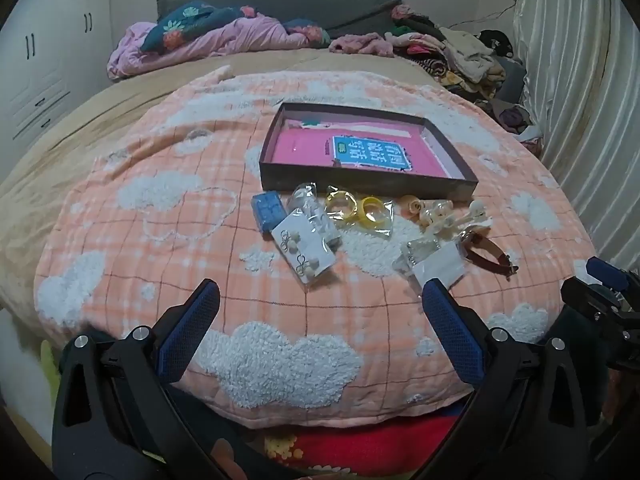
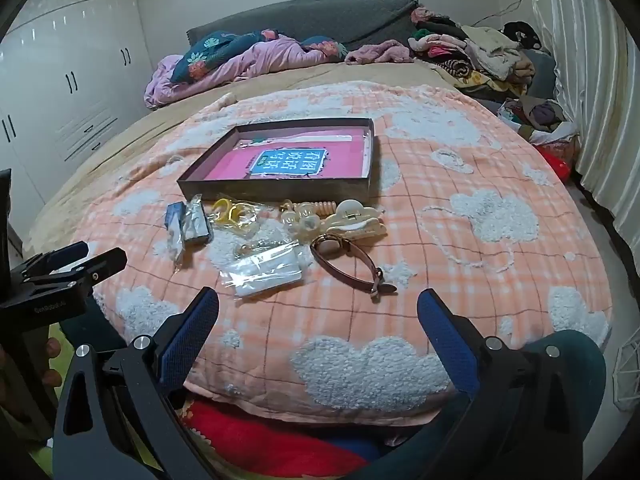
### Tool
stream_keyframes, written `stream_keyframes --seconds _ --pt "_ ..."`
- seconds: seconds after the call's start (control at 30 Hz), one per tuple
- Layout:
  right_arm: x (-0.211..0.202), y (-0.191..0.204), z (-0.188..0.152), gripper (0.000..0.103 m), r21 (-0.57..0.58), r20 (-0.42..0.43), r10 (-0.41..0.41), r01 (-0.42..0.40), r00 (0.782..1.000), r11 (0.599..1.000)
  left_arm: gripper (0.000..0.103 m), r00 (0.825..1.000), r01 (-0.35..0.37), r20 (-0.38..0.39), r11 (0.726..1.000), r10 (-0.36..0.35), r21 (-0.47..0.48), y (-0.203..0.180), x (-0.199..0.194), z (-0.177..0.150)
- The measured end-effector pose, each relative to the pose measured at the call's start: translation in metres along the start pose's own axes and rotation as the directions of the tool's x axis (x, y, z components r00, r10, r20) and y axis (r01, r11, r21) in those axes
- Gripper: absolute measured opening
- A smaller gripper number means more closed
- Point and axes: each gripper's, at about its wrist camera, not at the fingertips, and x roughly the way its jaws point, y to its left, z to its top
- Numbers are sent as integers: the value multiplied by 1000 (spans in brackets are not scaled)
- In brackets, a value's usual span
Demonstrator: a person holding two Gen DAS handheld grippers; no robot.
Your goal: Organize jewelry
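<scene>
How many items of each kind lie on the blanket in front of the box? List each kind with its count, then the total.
Blue small box: 1
Earring card: 1
Bagged yellow rings: 2
Cream hair claw clip: 1
Brown-strap watch: 1
White card packet: 1
Total: 7; the small cream pieces by the clip are too jumbled to count.

Bed under tan sheet; peach cloud blanket spread over near part. On blanket: shallow grey tray, pink-lined. Just in front of tray, in a loose row: blue box, earring card, bagged yellow rings, cream hair clips, brown watch, clear bag with white card. At head of bed: pink quilt; clothes pile along right side.
</scene>
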Motion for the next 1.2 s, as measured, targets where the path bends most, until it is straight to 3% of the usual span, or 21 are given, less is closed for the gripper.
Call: stream_keyframes --seconds 0.2,1.2 --pt "-1 2 0 99 -4 10 12 -12 1000 1000 94 999 6 53 1000 -6 3 -6 -11 -2" --pt "-12 15 2 99 -27 23 31 -30 999 999 94 998 20 59 1000 -21 4 -5 -18 1"
